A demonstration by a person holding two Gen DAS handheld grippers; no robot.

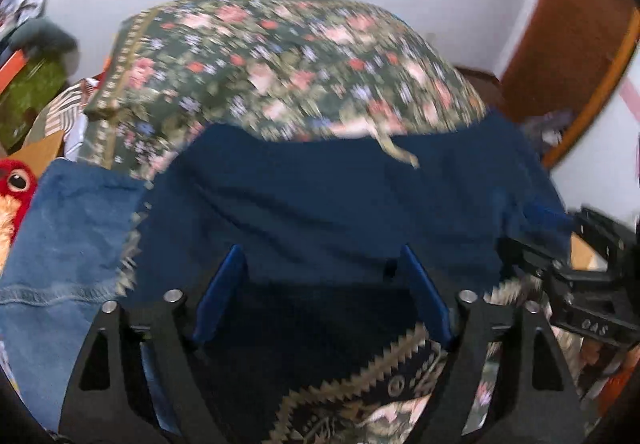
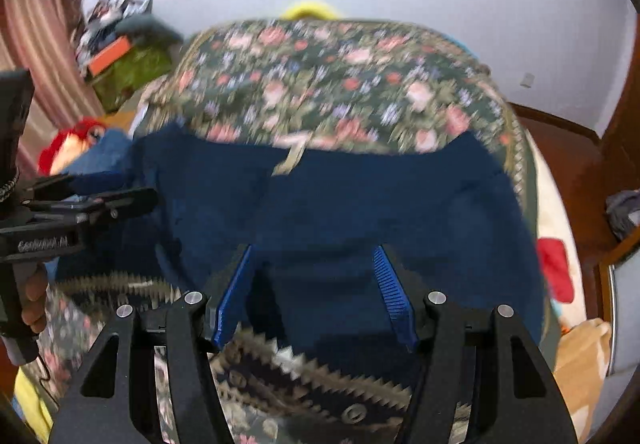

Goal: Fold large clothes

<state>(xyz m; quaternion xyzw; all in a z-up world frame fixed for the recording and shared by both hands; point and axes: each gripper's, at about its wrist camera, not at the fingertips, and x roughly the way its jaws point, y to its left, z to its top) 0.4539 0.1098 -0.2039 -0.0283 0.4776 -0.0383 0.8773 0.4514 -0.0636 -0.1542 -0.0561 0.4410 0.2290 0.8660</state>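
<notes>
I see both tools gaping wide — left tool (image 1: pixel 320 264) and right tool (image 2: pixel 316 264) gripping nothing, navy garment (image 1: pixel 340 196) spread just ahead, floral bedspread (image 1: pixel 280 68) beyond.

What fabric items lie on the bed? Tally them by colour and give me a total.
Dark navy blue garment: 1
Faded light blue denim piece: 1
Dark green floral bedspread: 1
Red plush toy: 1
Total: 4
Both grippers hover over the navy garment with fingers spread apart, holding nothing.
</notes>
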